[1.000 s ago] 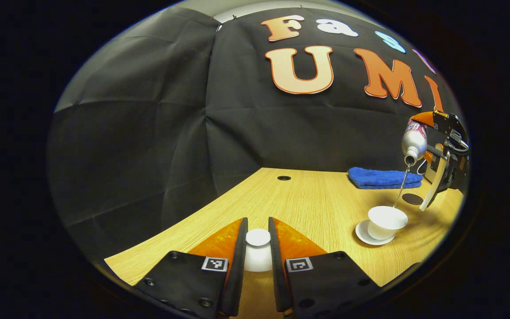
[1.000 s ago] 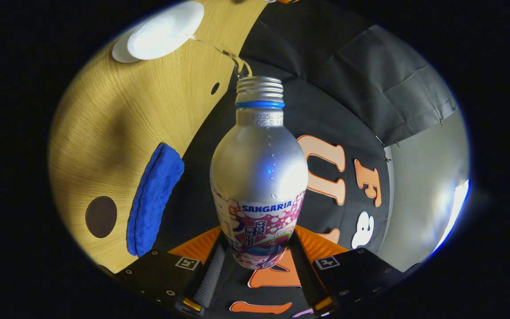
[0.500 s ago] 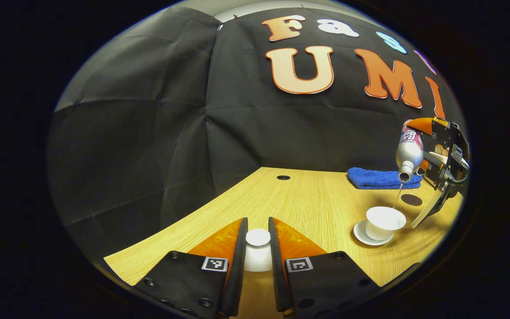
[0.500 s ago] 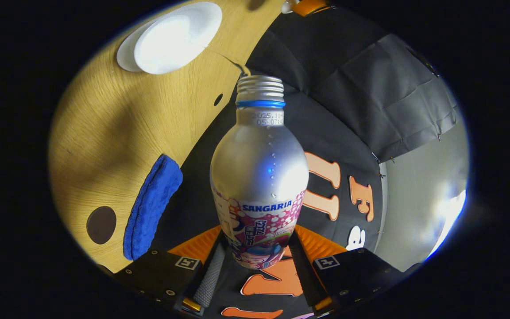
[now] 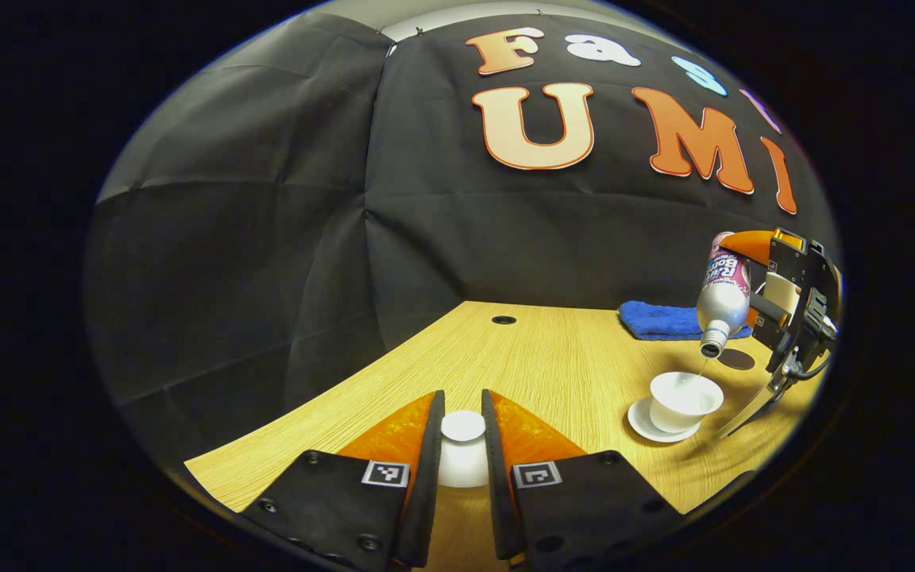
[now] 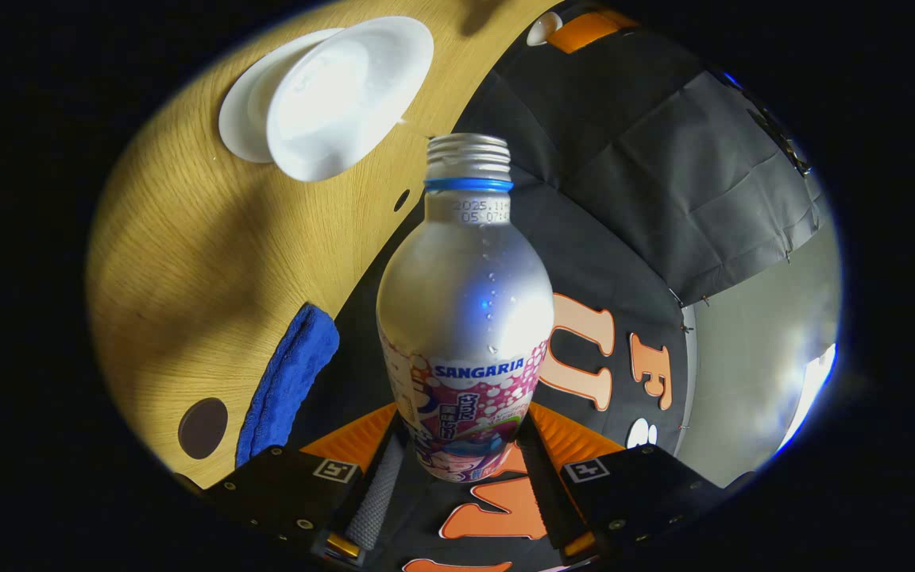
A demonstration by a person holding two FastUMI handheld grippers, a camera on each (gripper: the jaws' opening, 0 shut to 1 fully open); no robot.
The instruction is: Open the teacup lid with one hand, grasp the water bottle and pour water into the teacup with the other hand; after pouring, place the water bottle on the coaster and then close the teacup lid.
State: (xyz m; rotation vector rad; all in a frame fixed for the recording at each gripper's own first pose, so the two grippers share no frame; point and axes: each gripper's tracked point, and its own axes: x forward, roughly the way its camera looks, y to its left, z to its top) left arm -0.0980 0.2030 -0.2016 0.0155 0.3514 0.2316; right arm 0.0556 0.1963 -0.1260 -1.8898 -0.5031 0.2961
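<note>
The wooden worktop (image 5: 553, 357) runs from the near edge to the black booth wall, with a small dark round hole (image 5: 503, 319) in it close to the wall. At the far right of the worktop lies a folded blue towel (image 5: 660, 319), and just in front of it sits the dark round coaster (image 5: 737, 359), bare.

In the left gripper view the right hand-held gripper (image 5: 743, 274) hangs above the right part of the worktop, clamped on the water bottle (image 5: 722, 290), which is tipped neck-down over the teacup (image 5: 684, 400). A thin thread of water falls from the bottle's mouth to the cup's rim. In the right gripper view both fingers (image 6: 376, 496) press on the labelled lower part of the bottle, whose uncapped threaded neck points away from the camera toward the cup.

The white teacup stands open on its white saucer (image 5: 644, 423), between the coaster and the near edge of the worktop.

The left hand-held gripper (image 5: 462, 445) is low over the near part of the worktop, well apart from the cup, its two fingers closed on the sides of the white teacup lid (image 5: 462, 457). The lid's round knob faces up between them. Whether the lid touches the worktop cannot be told.
</note>
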